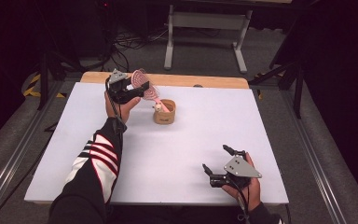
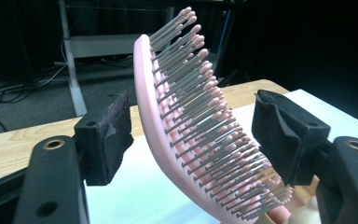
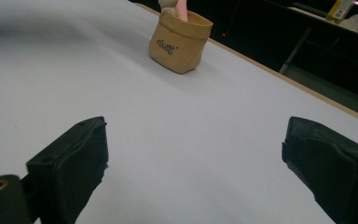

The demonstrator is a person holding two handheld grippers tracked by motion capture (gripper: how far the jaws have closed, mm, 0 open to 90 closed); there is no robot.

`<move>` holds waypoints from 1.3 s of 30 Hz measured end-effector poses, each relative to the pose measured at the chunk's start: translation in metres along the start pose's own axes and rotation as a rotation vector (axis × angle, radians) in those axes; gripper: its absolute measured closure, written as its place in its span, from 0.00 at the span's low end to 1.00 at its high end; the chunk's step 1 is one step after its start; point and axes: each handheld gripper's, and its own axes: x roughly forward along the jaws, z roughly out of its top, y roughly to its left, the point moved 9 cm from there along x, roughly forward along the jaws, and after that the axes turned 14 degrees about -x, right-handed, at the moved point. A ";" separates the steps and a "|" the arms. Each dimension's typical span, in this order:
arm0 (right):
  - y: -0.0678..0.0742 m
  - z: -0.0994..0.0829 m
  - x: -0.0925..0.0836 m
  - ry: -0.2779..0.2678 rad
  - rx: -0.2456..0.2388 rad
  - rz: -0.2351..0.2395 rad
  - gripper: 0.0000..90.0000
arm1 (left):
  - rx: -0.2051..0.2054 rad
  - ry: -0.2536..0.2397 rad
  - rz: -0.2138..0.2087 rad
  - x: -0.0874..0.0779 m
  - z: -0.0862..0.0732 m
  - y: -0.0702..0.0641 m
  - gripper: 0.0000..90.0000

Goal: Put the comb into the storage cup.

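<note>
**Pink brush is standing in the little bag**

Nearest to the person, the right gripper (image 1: 217, 164) is resting low on the near right part of the white tabletop (image 1: 182, 140). Its fingers (image 3: 72, 161) are standing wide apart with nothing between them. It is well apart from the work.

Farther up the tabletop, on the left, the left gripper (image 1: 140, 89) is being held up in the air by the left hand (image 1: 121, 106). It is pointing toward the far middle. The pink hairbrush (image 2: 196, 121) is sitting between its fingers (image 2: 107, 135). The fingers are let go, not squeezing: there is a gap on each side of the brush head, though the bristle tips are coming very close to the right finger, and it is hard to be sure they are not brushing it.

Just past that gripper is the small tan bag (image 1: 164, 112). The brush handle is going down into the bag, and the brush head is leaning up and away to the left, toward the left gripper. So the long way of the brush is running slanted, from the bag up to the fingers. A small pale thing is also peeking out of the bag, too small to tell what.

The left hand is far nearer to the brush. To get free, it probably needs to be pulling straight back, away from the brush head, without bumping it.
</note>
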 end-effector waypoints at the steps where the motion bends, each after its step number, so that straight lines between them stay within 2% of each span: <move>1: 0.000 0.000 0.000 -0.001 0.000 0.000 0.08 | 0.005 -0.001 0.004 0.000 0.000 0.000 0.31; 8: -0.001 0.001 -0.001 -0.006 0.005 -0.008 0.07 | -0.006 0.005 0.013 -0.003 0.001 0.004 0.18; 11: -0.002 0.001 -0.001 -0.004 0.005 -0.011 0.07 | -0.003 0.018 0.019 -0.002 0.000 0.006 0.15; 12: -0.002 0.001 -0.001 -0.007 0.007 -0.008 0.07 | 0.001 0.026 0.037 -0.002 -0.001 0.008 0.13; 16: -0.001 0.000 0.000 -0.001 0.003 -0.008 0.07 | 0.011 0.033 0.039 -0.003 -0.003 0.010 0.09; 27: -0.002 0.000 0.000 0.001 0.001 -0.014 0.07 | 0.057 0.053 0.043 -0.010 -0.008 0.013 0.06; 36: -0.001 0.001 0.000 0.002 -0.005 -0.015 0.07 | 0.090 0.058 0.022 -0.018 -0.013 0.008 0.06; 37: -0.001 0.001 0.000 0.003 -0.007 -0.014 0.07 | 0.104 0.058 0.026 -0.019 -0.014 0.008 0.06; 39: -0.001 0.001 0.000 0.003 -0.006 -0.014 0.07 | 0.103 0.059 0.022 -0.021 -0.016 0.008 0.06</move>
